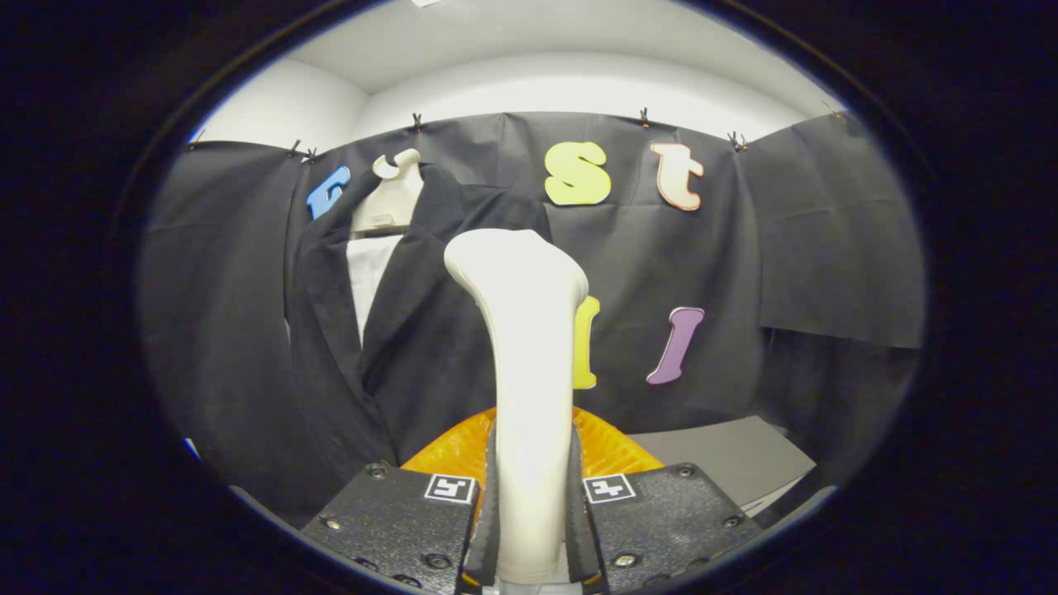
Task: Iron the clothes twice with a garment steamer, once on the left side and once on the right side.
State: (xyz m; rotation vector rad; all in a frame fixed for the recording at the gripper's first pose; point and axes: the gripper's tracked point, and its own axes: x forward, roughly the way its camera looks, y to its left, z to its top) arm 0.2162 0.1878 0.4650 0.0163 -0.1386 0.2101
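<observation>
Gripper view: the garment steamer [529,364] is clamped upright between both fingers [494,496], its head held near the dark jacket [413,347] hung ahead and leftward. No finished pass can be judged; both sides are taken as remaining.

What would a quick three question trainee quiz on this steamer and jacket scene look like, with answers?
1. True or false: the jaws of the gripper are closed on the white garment steamer.
2. The dark jacket hangs: A) beside the steamer head, B) between the jaws, C) on the grey table.
3. Fill in: the jacket hangs on a white ____.

Key: 1 true. 2 A. 3 hanger.
</observation>
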